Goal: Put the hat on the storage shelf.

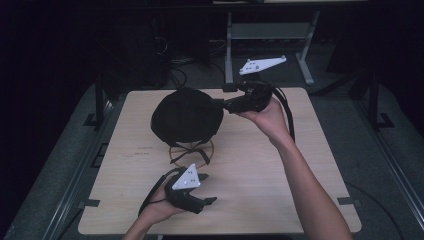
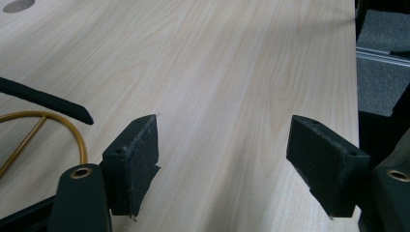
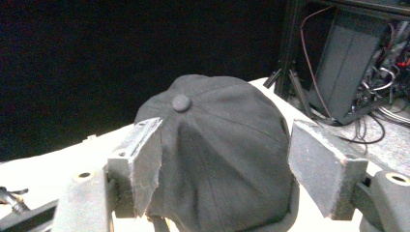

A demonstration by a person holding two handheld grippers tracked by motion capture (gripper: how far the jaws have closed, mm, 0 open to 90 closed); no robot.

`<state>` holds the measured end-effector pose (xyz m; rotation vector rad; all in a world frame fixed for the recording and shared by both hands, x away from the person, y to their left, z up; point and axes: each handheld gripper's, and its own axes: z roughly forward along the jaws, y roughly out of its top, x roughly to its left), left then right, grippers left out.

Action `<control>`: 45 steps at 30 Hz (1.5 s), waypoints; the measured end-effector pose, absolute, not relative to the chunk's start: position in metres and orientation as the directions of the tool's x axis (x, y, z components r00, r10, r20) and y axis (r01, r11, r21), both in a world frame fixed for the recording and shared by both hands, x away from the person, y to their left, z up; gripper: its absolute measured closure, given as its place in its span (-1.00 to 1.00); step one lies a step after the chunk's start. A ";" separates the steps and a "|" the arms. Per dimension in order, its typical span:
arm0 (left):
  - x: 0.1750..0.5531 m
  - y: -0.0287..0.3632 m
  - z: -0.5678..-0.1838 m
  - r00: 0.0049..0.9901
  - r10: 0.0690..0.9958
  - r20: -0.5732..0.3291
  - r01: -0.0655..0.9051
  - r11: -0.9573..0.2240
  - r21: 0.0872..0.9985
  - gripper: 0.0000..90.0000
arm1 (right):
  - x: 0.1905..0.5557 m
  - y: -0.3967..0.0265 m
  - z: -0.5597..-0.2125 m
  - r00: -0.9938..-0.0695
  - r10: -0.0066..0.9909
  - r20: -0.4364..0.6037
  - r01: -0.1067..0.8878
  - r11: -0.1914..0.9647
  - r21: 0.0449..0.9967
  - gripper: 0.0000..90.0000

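Nearest the high camera, at about 6 o'clock on the pale wooden worktop (image 1: 260,170), the person's left hand (image 1: 157,209) holds the left gripper (image 1: 209,201) low over the wood, its grey three-cornered plate (image 1: 187,178) facing up and its tip turned toward 3 o'clock. From the left gripper view its jaws stand wide apart with bare wood grain between the two black pads (image 2: 142,154) and nothing held. At 9 o'clock in that view a curved gold wire stand (image 2: 72,130) shows, with a black strap (image 2: 46,100) lying across it. Beyond, toward 12 o'clock of the worktop and left of its centre, a black cap (image 1: 186,116) sits domed on top of that wire stand, whose gold loops show beneath the cap's near edge. The right hand (image 1: 270,117) reaches in from 3 o'clock and holds the right gripper (image 1: 220,104) level, its tip at the cap's right side. In the right gripper view the jaws are spread, one pad on either side of the cap's crown, with the top button (image 3: 181,102) just above the left pad; whether the pads touch the fabric cannot be told. A black cable (image 1: 289,112) loops from the right gripper behind the wrist.
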<state>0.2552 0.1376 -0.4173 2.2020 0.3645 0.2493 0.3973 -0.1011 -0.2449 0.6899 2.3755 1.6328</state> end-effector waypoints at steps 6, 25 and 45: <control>0.256 0.139 -0.417 0.936 0.347 0.054 0.170 -0.582 0.795 -0.41 | 0.391 -0.122 -0.248 -0.867 0.483 0.124 0.284 0.274 0.919 -0.41; 0.256 0.140 -0.417 0.935 0.352 0.055 0.172 -0.581 0.795 -0.43 | 0.377 -0.154 -0.266 -0.848 0.511 0.142 0.319 0.279 0.905 -0.46; 0.256 0.141 -0.418 0.933 0.357 0.051 0.180 -0.585 0.791 -0.44 | 0.364 -0.186 -0.286 -0.825 0.538 0.170 0.355 0.261 0.898 -0.54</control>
